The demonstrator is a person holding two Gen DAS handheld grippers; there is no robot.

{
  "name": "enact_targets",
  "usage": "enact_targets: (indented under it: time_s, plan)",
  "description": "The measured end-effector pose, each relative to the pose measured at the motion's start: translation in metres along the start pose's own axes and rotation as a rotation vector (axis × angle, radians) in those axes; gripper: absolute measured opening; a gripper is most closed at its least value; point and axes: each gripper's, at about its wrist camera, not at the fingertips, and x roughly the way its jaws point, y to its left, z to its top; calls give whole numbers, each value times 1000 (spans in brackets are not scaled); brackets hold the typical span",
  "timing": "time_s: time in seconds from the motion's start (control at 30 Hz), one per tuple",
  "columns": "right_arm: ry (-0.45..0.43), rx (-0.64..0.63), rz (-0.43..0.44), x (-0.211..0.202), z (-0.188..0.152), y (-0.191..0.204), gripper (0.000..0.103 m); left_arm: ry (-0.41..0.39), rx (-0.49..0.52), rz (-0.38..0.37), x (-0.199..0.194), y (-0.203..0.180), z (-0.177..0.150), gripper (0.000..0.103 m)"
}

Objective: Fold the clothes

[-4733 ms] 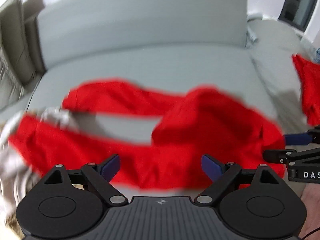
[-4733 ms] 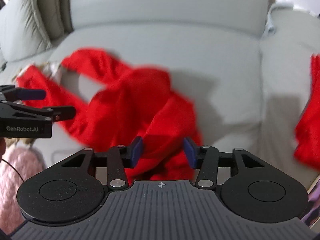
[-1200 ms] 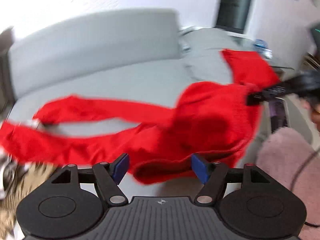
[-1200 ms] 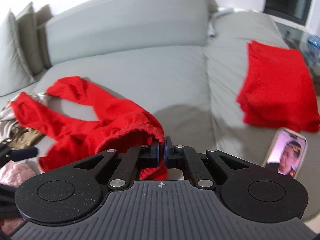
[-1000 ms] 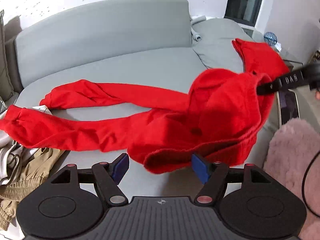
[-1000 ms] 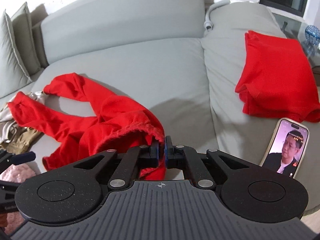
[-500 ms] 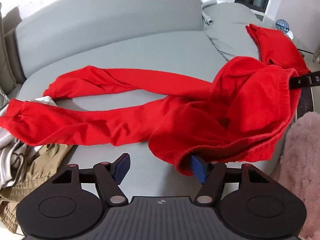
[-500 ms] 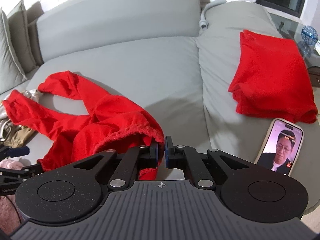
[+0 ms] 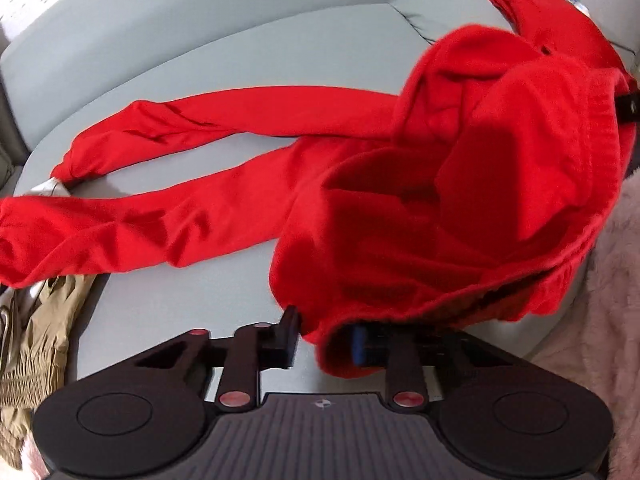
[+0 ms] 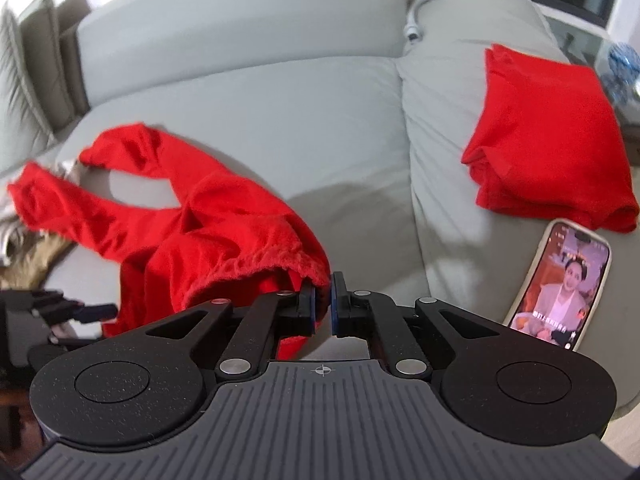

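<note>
Red trousers [image 9: 400, 200] lie on the grey sofa [image 9: 280, 40], legs stretched to the left and the waist bunched and lifted at the right. My left gripper [image 9: 324, 344] is closing, and the near waistband hem fills the gap between its pads. My right gripper [image 10: 323, 308] is shut on the far end of the same waistband [image 10: 280, 264], holding it off the seat. The right gripper's tip [image 9: 630, 108] shows at the right edge of the left wrist view. The left gripper [image 10: 80, 312] sits low at the left of the right wrist view.
A folded red garment [image 10: 548, 132] lies on the right sofa section, with a lit phone [image 10: 560, 284] in front of it. Beige clothing [image 9: 36, 340] is heaped at the left seat edge. A pink fluffy sleeve [image 9: 608, 300] is at the right. Cushions [image 10: 24, 72] stand far left.
My left gripper has dropped toward the waistband and its jaws have narrowed from wide open onto the hem. The right gripper stays shut on the waistband, hardly moved.
</note>
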Motion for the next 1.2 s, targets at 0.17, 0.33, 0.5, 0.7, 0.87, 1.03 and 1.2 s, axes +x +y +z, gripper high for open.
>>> enact_targets:
  time_s: [0.17, 0.33, 0.5, 0.7, 0.87, 1.03, 1.2]
  plan:
    - [1, -29, 0, 5, -7, 7, 5, 7, -37, 14, 0, 1, 0, 14]
    - [-21, -46, -11, 9, -13, 11, 5, 5, -12, -20, 7, 3, -1, 17]
    - [-64, -114, -36, 11, -17, 16, 5, 3, -102, 9, 11, 12, 1, 38]
    - [-56, -114, -46, 13, -15, 17, 5, -13, -14, 50, 12, -1, 2, 35]
    - [-37, -59, -21, 13, -12, 11, 5, -43, -38, -24, 10, 7, -2, 9]
    - [-55, -69, -11, 7, -11, 11, 5, -158, -137, -12, -31, 30, 4, 4]
    - [-130, -111, 17, -13, 11, 27, 5, -363, -258, 76, -110, 68, 14, 4]
